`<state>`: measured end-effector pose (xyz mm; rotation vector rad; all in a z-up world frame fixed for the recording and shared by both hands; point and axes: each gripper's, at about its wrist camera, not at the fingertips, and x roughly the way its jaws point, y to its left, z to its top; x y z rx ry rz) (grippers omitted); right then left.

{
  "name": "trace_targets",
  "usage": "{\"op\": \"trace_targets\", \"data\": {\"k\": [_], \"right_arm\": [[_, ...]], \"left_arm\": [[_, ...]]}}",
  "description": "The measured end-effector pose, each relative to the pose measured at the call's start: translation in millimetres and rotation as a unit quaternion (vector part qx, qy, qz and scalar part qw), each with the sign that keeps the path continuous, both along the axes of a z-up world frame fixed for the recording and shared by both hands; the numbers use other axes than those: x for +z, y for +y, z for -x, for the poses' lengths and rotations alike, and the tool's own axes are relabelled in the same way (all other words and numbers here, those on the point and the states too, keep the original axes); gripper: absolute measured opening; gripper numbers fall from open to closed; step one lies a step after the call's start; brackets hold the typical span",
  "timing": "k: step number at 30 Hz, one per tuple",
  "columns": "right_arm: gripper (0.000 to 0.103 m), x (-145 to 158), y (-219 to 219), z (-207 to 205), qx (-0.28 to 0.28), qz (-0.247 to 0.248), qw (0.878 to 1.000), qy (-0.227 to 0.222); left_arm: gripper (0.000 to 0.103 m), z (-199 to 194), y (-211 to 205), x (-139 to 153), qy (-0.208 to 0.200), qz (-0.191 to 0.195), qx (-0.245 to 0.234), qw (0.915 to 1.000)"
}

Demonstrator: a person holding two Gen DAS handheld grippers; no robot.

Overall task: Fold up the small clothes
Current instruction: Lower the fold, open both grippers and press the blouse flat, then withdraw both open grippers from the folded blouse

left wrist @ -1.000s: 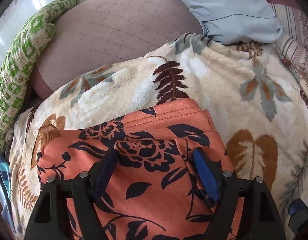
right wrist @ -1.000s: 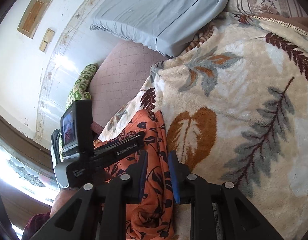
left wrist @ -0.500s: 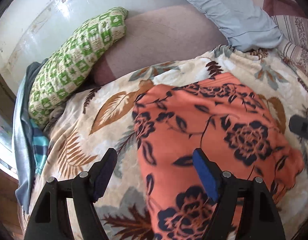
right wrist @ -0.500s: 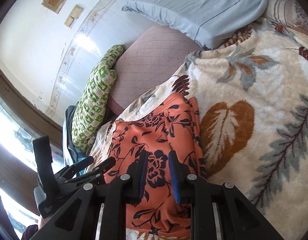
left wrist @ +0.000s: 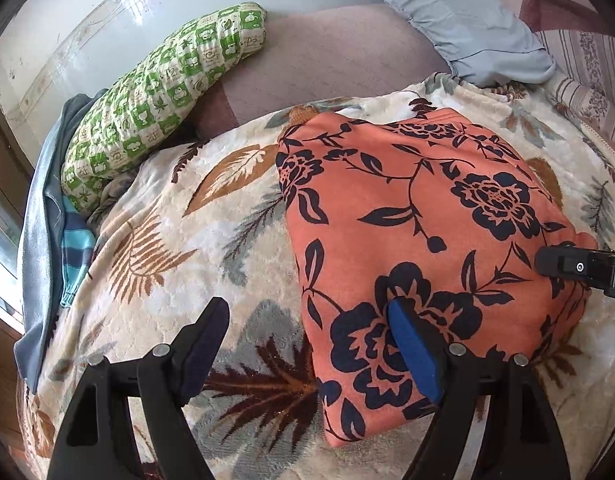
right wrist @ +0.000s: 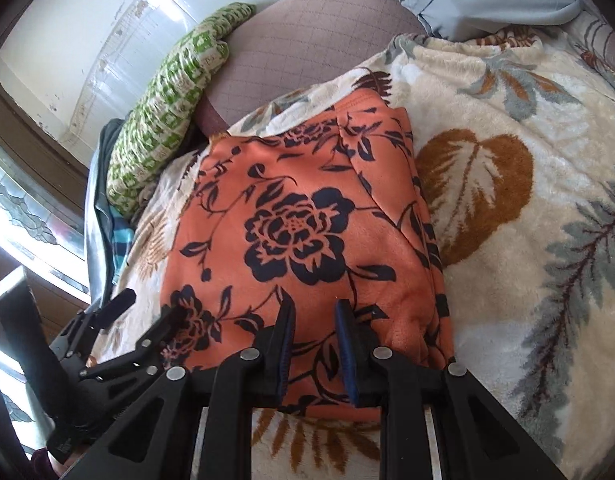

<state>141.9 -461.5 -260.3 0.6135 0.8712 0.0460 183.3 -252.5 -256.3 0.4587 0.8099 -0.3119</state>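
Orange floral garment [left wrist: 427,216], apparently folded (navy blooms), flat on leaf-print blanket [left wrist: 195,248]

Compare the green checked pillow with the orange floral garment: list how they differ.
The green checked pillow is plump and rounded; the orange floral garment lies flat, folded. The pillow carries small green-and-cream squares, the garment large dark flowers on orange. The pillow sits by the wall, the garment mid-blanket. Both are patterned fabric.

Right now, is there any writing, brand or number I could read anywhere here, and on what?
None can be read.
The green checked pillow carries tiny printed marks in its squares, too small and blurred to tell if any are letters.
The orange floral garment and the leaf blanket show patterns only.
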Motion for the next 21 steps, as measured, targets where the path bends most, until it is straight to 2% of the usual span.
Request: {"op": "trace_targets", "data": {"k": [5,11,15,21], "right_arm": [[0.021,-4.7,-4.6,2.0,0.003,-0.008,1.000,0.012],[0.021,-5.0,0.6,0.8,0.008,0.015,1.000,0.024],[0.021,-6.0,3.7,-4.3,0.007,0.017,0.999,0.030],[0.021,0.4,1.8,-5.9,0.003,0.005,1.000,0.027]], "left_arm": [[0.085,-2.1,5.5,-5.5,0.006,0.016,0.002,0.9998],[0.087,-3.5,9.1,-12.9,0.005,0.025,0.006,0.9997],[0.094,-5.8,8.7,-15.6,0.004,0.020,0.018,0.9996],[0.094,0.8,10.9,-0.6,0.003,0.021,0.029,0.9994]]}}
